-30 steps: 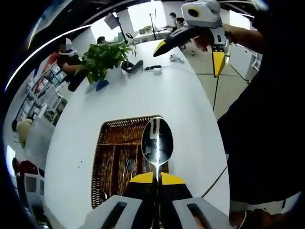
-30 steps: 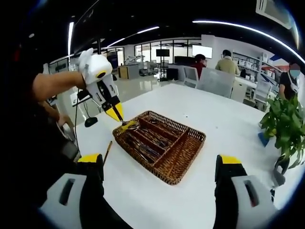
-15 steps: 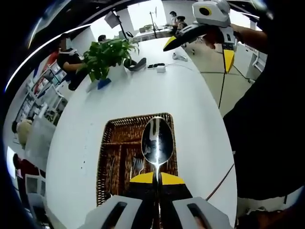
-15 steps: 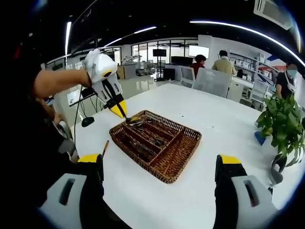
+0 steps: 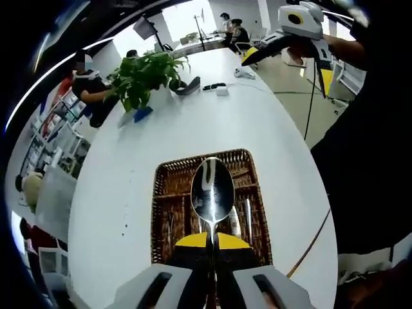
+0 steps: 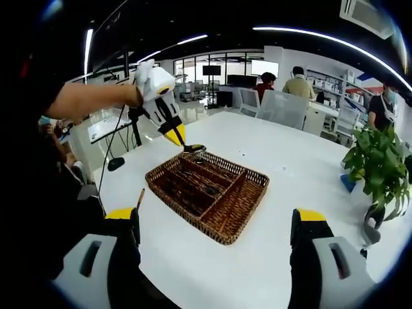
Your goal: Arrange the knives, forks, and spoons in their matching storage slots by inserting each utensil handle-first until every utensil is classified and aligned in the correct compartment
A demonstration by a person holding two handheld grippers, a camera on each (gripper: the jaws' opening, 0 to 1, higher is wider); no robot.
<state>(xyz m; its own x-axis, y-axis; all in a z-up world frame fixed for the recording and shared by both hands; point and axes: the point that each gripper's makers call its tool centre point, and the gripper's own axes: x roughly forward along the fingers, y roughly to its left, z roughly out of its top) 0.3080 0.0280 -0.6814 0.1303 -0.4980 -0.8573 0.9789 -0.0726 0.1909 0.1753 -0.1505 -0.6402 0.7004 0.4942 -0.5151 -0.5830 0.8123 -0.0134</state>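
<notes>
The left gripper [image 5: 212, 239] pinches the spoon [image 5: 212, 193] over the basket [image 6: 207, 193], and the right gripper [image 6: 215, 228] stays wide open, holding nothing

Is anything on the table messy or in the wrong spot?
Nothing looks spilled or broken. One small oddity: a thin brown stick-like thing lies loose on the white table beside the wicker tray, not in a slot; I cannot tell what it is. The spoon is gripped by the left gripper above the tray.
</notes>
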